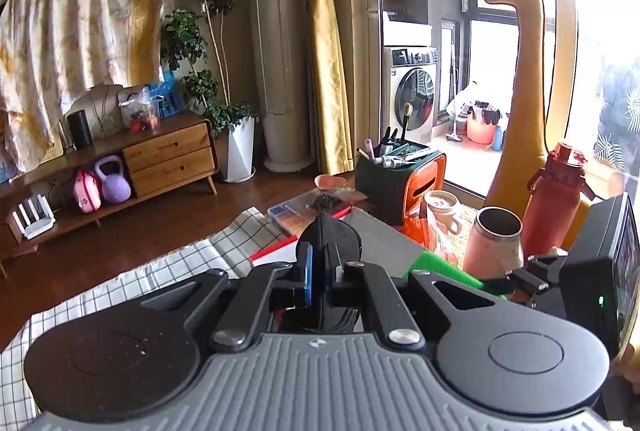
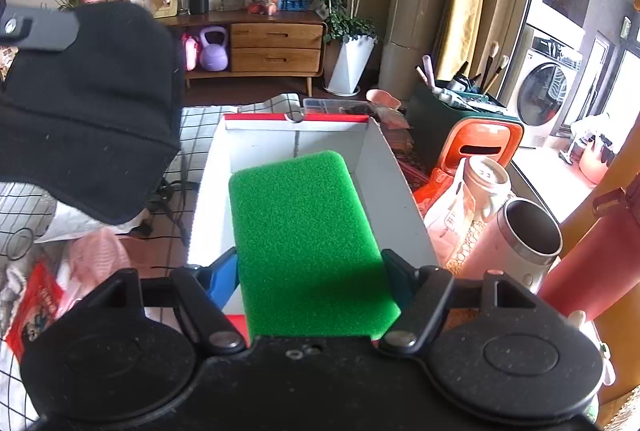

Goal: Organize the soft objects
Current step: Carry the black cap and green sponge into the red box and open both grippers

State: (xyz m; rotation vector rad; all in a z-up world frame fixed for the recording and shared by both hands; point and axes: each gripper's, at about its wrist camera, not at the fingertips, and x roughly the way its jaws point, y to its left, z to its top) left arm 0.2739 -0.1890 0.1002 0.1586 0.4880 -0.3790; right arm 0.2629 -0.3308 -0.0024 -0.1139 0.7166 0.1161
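Note:
My right gripper point(image 2: 310, 271) is shut on a green sponge point(image 2: 304, 231) and holds it flat over a white cardboard box with a red rim point(image 2: 400, 191). My left gripper point(image 1: 320, 271) is shut on a black knit hat point(image 1: 330, 235), pinched thin between its pads. In the right wrist view the hat point(image 2: 88, 111) hangs at the upper left, left of the box, above the checked cloth point(image 2: 196, 127). The sponge's end shows in the left wrist view point(image 1: 440, 267), to the right of the hat.
A pink steel cup point(image 2: 520, 243), a red bottle point(image 1: 554, 199), a white jar point(image 2: 484, 183) and an orange-green organiser with brushes point(image 2: 472, 127) stand right of the box. Pink cloth point(image 2: 96, 255) and a red packet point(image 2: 36, 303) lie at the left. A wooden cabinet point(image 1: 168, 155) stands behind.

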